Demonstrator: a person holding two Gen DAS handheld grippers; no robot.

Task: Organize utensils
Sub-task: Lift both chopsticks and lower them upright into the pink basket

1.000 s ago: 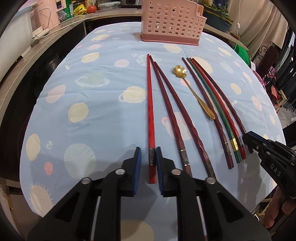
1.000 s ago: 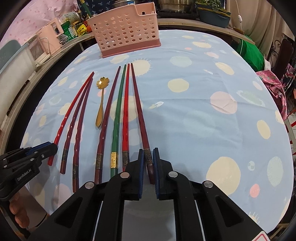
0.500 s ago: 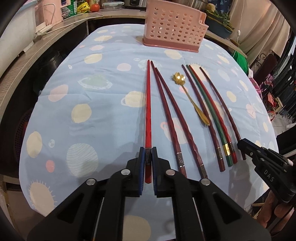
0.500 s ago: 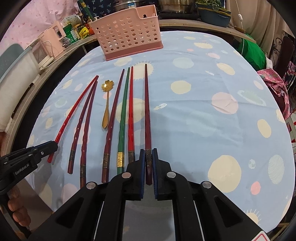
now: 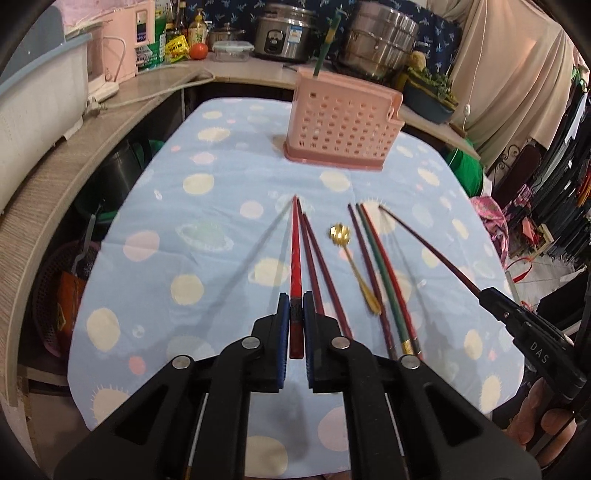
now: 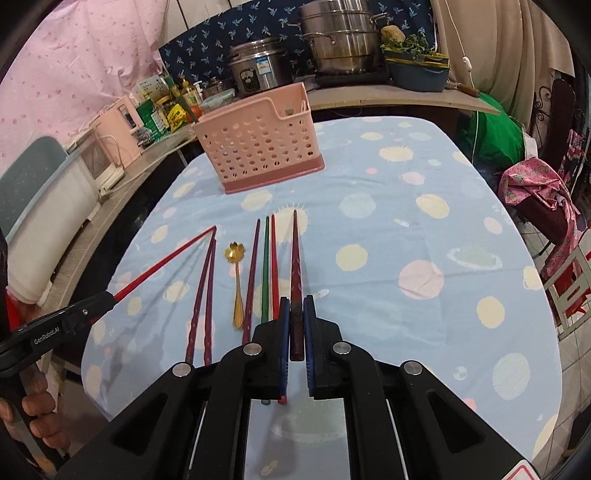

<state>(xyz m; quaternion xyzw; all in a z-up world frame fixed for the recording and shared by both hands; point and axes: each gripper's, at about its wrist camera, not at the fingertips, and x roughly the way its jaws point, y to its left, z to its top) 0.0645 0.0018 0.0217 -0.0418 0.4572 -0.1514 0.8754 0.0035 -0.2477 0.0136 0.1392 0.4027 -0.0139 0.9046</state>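
My left gripper (image 5: 295, 308) is shut on a bright red chopstick (image 5: 295, 251) and holds it lifted off the cloth, tip forward. My right gripper (image 6: 294, 314) is shut on a dark red chopstick (image 6: 295, 254), also lifted. Each gripper shows in the other's view: the right one (image 5: 491, 295) and the left one (image 6: 107, 297). On the cloth lie two maroon chopsticks (image 5: 319, 266), a gold flower spoon (image 5: 351, 258), and maroon, green and red chopsticks (image 5: 380, 266). A pink perforated utensil basket (image 5: 341, 127) stands at the table's far end.
The table has a blue spotted cloth (image 5: 221, 206). A counter (image 5: 74, 147) curves along the left and back with pots, bottles and a rice cooker (image 5: 282, 33). A green chopstick (image 5: 325, 48) stands in the basket. A green bag (image 6: 495, 136) sits at the right.
Both grippers have risen and tilted up, lifting their chopsticks off the cloth. The left gripper closed on the red chopstick during the last second.
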